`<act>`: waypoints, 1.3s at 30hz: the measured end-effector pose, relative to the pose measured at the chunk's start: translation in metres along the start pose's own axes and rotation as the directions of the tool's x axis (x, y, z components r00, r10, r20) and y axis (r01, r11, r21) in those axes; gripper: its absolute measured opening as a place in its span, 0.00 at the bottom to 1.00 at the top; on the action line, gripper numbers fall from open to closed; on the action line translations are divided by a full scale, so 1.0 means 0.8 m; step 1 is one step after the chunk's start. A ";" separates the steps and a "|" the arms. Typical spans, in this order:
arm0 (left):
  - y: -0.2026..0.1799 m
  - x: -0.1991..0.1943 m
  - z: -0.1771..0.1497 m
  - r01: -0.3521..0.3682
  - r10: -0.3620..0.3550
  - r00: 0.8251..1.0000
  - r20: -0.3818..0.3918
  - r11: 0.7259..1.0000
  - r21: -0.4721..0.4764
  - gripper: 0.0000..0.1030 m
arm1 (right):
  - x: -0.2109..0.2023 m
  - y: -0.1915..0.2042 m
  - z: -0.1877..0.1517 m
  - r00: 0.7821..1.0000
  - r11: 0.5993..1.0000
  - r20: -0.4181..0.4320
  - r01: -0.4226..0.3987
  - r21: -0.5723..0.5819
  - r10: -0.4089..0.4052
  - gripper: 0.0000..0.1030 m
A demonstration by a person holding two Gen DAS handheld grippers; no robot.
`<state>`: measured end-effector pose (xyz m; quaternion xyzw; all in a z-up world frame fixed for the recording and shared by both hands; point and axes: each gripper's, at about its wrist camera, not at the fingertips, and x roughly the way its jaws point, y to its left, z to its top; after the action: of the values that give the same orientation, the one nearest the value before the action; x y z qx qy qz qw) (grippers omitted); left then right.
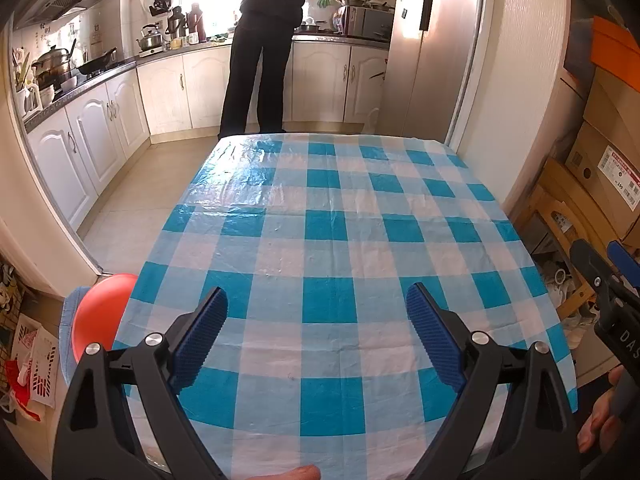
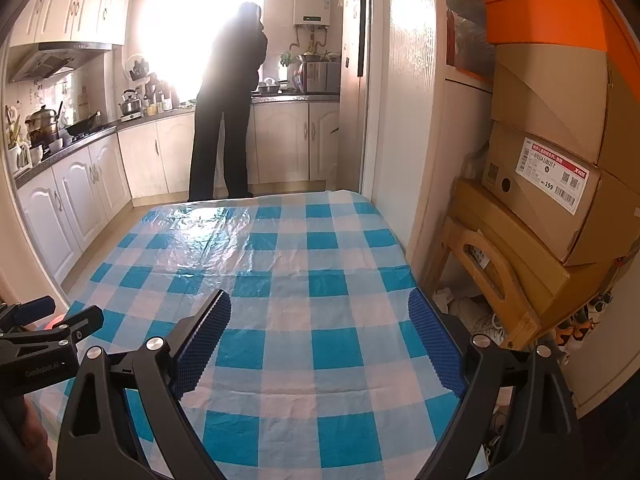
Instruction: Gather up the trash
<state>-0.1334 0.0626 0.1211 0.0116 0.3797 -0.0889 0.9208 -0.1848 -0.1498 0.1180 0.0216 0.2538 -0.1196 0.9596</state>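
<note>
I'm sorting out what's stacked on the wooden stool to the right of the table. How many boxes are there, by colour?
Seen from the right wrist camera:
Orange box: 1, on top
Plain brown cardboard box: 1
Brown box with a white label: 1
Flat tan box: 1, lowest, on the wooden stool
Total: 4 boxes

The table (image 1: 328, 240) I work at wears a blue-and-white checked plastic cloth, faintly creased and lying flat, glossy at its far-left corner.
</note>
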 end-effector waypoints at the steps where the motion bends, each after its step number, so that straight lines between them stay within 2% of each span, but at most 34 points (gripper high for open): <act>1: 0.000 0.000 -0.001 -0.002 0.002 1.000 0.000 1.000 0.002 0.89 | 0.001 0.000 -0.001 1.000 1.000 -0.002 -0.001 0.001 0.001 0.87; 39: 0.007 0.007 -0.007 -0.016 0.016 1.000 -0.001 1.000 0.009 0.89 | 0.009 0.000 -0.007 1.000 1.000 -0.018 -0.003 0.004 0.003 0.87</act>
<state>-0.1326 0.0674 0.1128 0.0188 0.3796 -0.0830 0.9212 -0.1812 -0.1511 0.1094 0.0249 0.2623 -0.1186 0.9573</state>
